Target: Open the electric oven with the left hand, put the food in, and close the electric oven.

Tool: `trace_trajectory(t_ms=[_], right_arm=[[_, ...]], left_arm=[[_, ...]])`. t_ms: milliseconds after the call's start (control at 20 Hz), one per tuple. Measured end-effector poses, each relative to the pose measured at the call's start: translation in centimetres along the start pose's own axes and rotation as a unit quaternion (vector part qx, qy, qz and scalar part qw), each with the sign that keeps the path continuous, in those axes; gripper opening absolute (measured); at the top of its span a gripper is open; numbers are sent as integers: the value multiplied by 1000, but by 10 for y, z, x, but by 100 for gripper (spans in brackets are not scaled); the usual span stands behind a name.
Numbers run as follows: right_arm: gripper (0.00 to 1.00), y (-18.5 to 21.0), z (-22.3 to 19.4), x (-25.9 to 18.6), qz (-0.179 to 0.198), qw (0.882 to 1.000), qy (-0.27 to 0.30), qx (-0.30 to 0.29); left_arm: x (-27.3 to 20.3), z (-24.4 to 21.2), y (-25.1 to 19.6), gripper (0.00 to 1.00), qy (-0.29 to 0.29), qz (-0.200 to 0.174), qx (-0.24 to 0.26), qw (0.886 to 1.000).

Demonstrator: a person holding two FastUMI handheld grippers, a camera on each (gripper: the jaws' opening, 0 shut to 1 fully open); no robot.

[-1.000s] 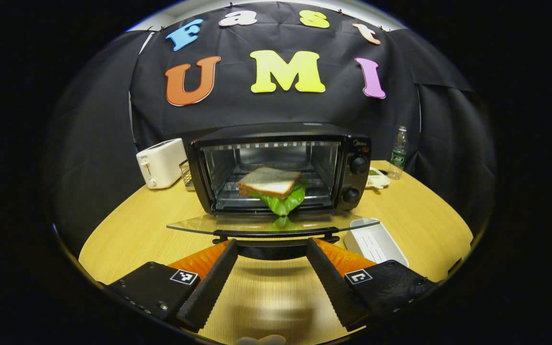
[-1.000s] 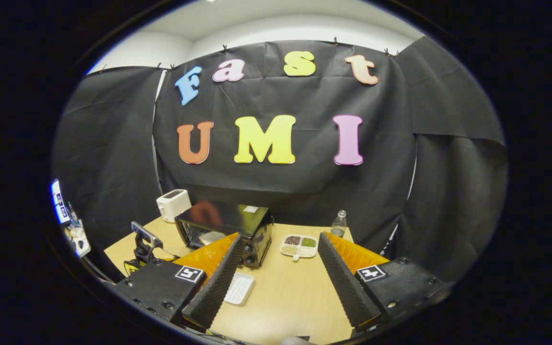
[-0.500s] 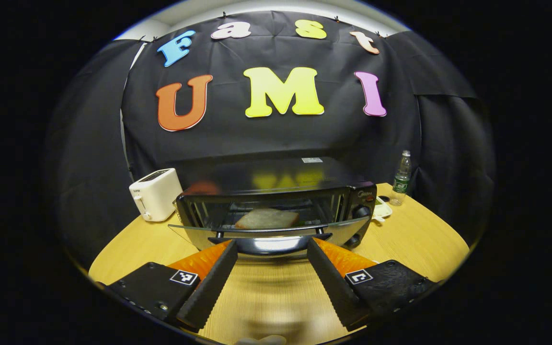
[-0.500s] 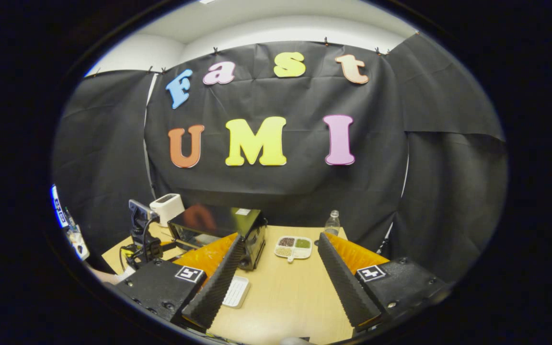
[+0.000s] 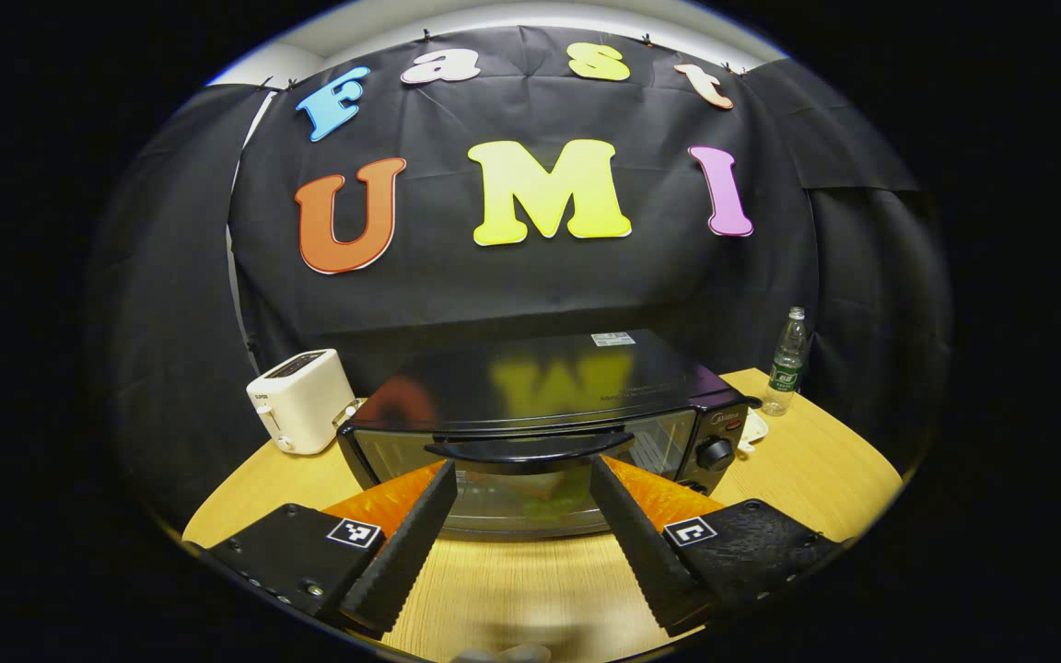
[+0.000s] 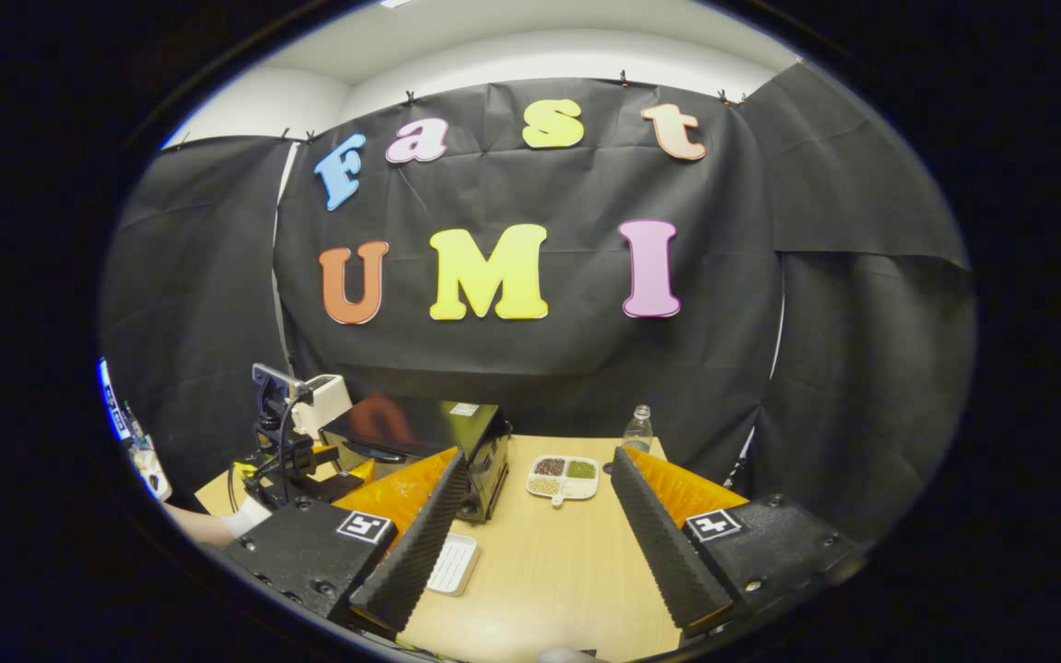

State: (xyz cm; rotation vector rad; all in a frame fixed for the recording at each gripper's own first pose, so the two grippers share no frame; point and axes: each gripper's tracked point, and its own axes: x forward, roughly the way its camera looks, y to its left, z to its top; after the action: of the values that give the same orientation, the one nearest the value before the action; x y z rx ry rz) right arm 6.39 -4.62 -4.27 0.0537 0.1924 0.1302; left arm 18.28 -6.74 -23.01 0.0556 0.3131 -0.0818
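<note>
The black electric oven (image 5: pixel 540 405) on the wooden table (image 5: pixel 825 470), its glass door down a second ago, now stands shut with the sandwich faintly visible inside. Left gripper (image 5: pixel 517 516) and right gripper (image 6: pixel 535 525) both gape empty; the task looks complete

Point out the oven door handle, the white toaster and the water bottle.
Oven door handle (image 5: pixel 529 450): left gripper view, middle of the black bar across the door's top.
White toaster (image 5: pixel 300 402): left gripper view, its front face.
Water bottle (image 5: pixel 787 365): left gripper view, the labelled body.
</note>
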Motion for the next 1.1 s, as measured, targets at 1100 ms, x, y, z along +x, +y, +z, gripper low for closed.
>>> trace_trajectory(t_ms=[1100], right_arm=[[96,68,53,-21,-25,996,-82,5]], left_arm=[[-243,163,71,94,-149,24,-63,987]])
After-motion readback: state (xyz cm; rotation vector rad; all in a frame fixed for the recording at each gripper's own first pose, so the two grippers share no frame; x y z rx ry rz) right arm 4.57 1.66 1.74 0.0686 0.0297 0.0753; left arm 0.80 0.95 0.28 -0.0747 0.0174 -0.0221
